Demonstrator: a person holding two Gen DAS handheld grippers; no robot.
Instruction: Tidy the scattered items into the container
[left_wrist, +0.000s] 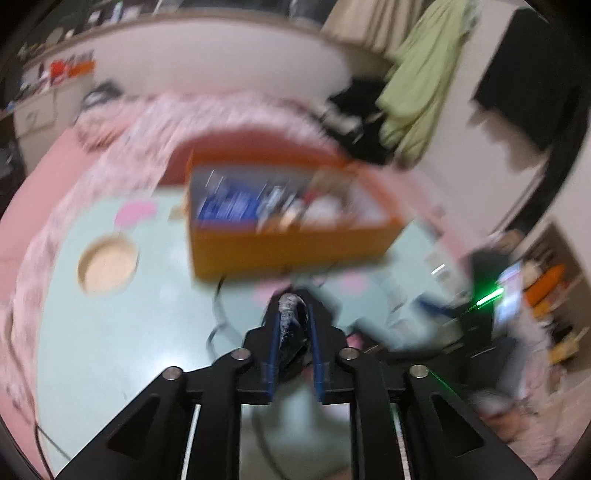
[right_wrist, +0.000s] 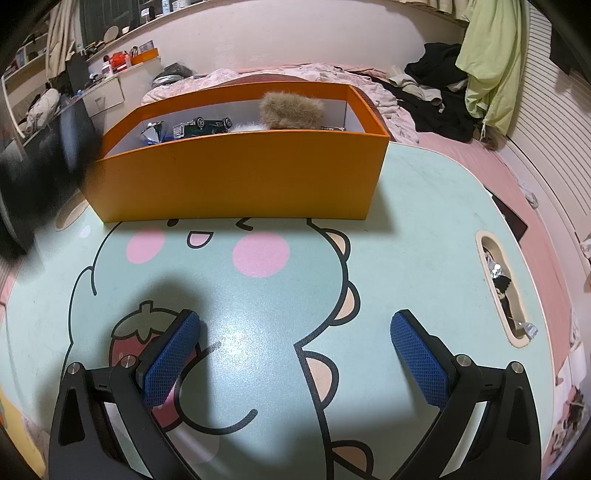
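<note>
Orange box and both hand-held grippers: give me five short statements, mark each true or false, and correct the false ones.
1. The orange box stands on the mint-green table. True.
2. The box is empty. False: it holds a fuzzy brown item, a green toy car and more.
3. The right hand-held gripper is shut on the toy car. False: its jaws stand wide open over bare tabletop, nothing between them.
4. The left hand-held gripper is closed on a small dark item. True, though blur hides what it is.
5. A green garment hangs at upper right. True.
</note>
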